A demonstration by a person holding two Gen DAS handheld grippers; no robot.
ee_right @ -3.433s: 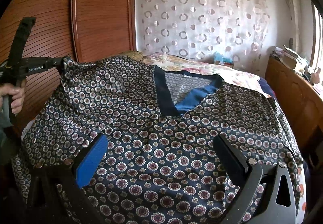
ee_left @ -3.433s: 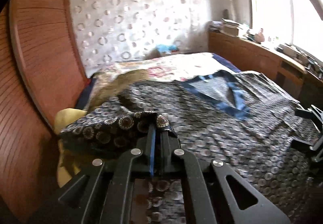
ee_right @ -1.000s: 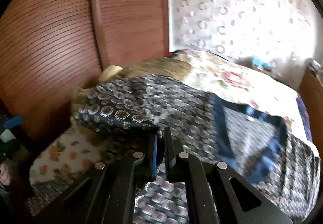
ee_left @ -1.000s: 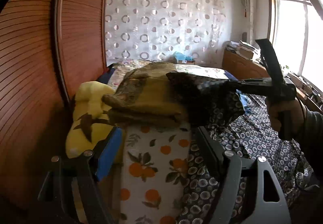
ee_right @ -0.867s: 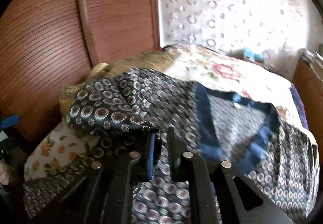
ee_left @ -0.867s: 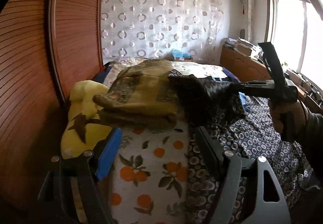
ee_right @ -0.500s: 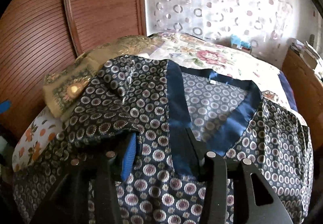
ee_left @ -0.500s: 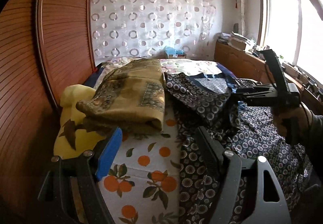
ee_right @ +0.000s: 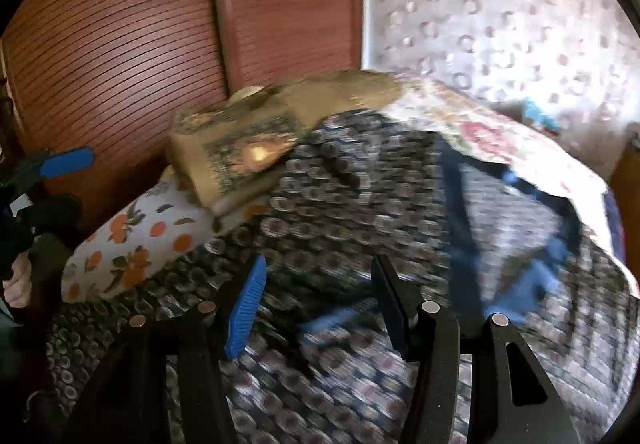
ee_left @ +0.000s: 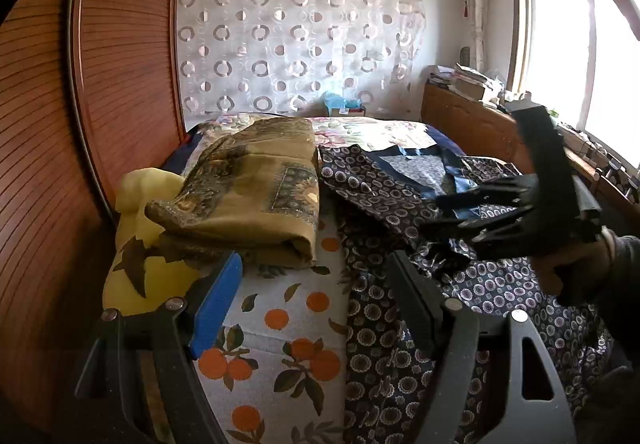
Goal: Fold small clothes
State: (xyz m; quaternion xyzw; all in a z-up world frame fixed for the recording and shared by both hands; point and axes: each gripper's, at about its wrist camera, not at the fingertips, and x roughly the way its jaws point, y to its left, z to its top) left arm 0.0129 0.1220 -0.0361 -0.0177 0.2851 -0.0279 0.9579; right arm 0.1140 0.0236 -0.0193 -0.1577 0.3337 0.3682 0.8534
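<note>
A dark navy top with small round prints and a blue V collar (ee_left: 420, 168) lies spread on the bed, its left sleeve laid inward over the body (ee_left: 372, 192). My left gripper (ee_left: 312, 296) stands open above the bed's near edge, nothing between its fingers, the garment's edge just right of it. My right gripper (ee_right: 318, 304) hovers over the blurred garment (ee_right: 360, 212); its jaws are opening and the cloth lies below them, unpinched. In the left wrist view the right gripper (ee_left: 434, 212) points left over the top, held by a hand (ee_left: 580, 264).
A folded olive-brown blanket (ee_left: 256, 196) sits on a yellow cloth (ee_left: 140, 244) at the left of the bed. An orange-print cover (ee_left: 280, 324) lies in front. A wooden wardrobe (ee_left: 80, 124) stands close on the left, a cluttered wooden sideboard (ee_left: 472, 124) on the right.
The right gripper carried the sleeve inward, let it go and opened; the sleeve now rests on the top's body. The left gripper stayed open and drifted slightly.
</note>
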